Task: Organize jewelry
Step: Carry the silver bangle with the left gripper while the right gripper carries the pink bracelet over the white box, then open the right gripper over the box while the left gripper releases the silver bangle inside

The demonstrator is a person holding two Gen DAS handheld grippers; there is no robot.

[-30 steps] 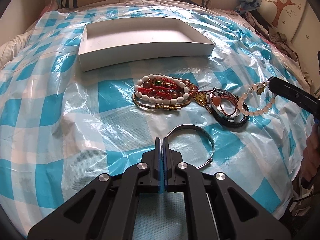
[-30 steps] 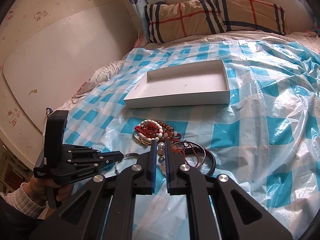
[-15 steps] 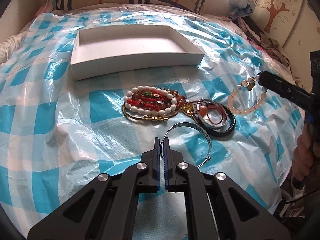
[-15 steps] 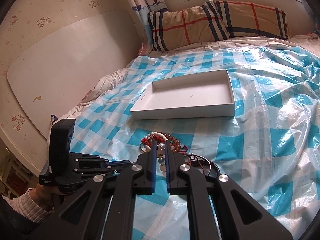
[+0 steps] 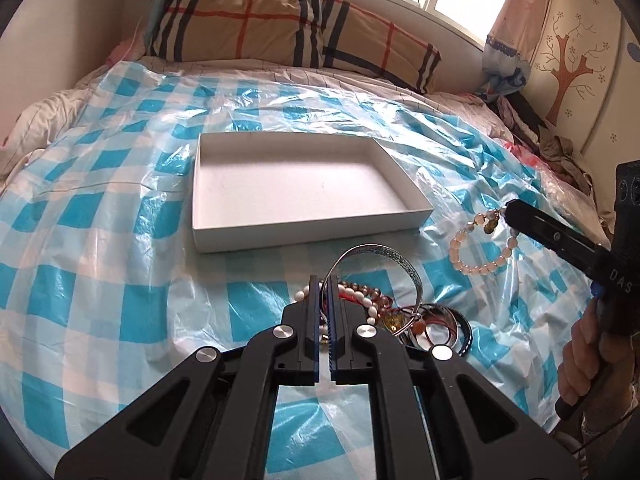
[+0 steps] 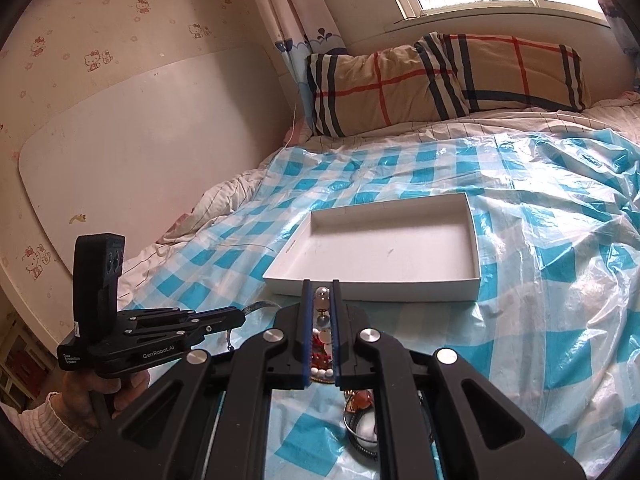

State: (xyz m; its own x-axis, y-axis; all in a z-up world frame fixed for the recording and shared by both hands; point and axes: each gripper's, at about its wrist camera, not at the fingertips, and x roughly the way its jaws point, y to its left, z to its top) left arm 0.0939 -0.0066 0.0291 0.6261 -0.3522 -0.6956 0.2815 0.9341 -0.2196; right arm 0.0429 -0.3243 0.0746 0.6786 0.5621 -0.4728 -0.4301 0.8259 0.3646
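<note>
Left gripper (image 5: 325, 280): clamps the metal bangle (image 5: 394, 261); you carry it level toward the white box (image 5: 312, 232), 12 o'clock.
Right gripper (image 6: 320, 286): pinches the pale bead bracelet (image 5: 478, 245); you keep it clear of the pile (image 5: 400, 312).

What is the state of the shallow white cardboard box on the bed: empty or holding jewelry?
Empty. The shallow white cardboard box shows only bare white floor in both views.

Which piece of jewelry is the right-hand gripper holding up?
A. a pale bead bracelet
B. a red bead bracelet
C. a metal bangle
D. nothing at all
A: in the left wrist view the right gripper pinches the pale bead bracelet, which hangs from its tip clear of the pile; the bangle is in the left gripper.
</note>
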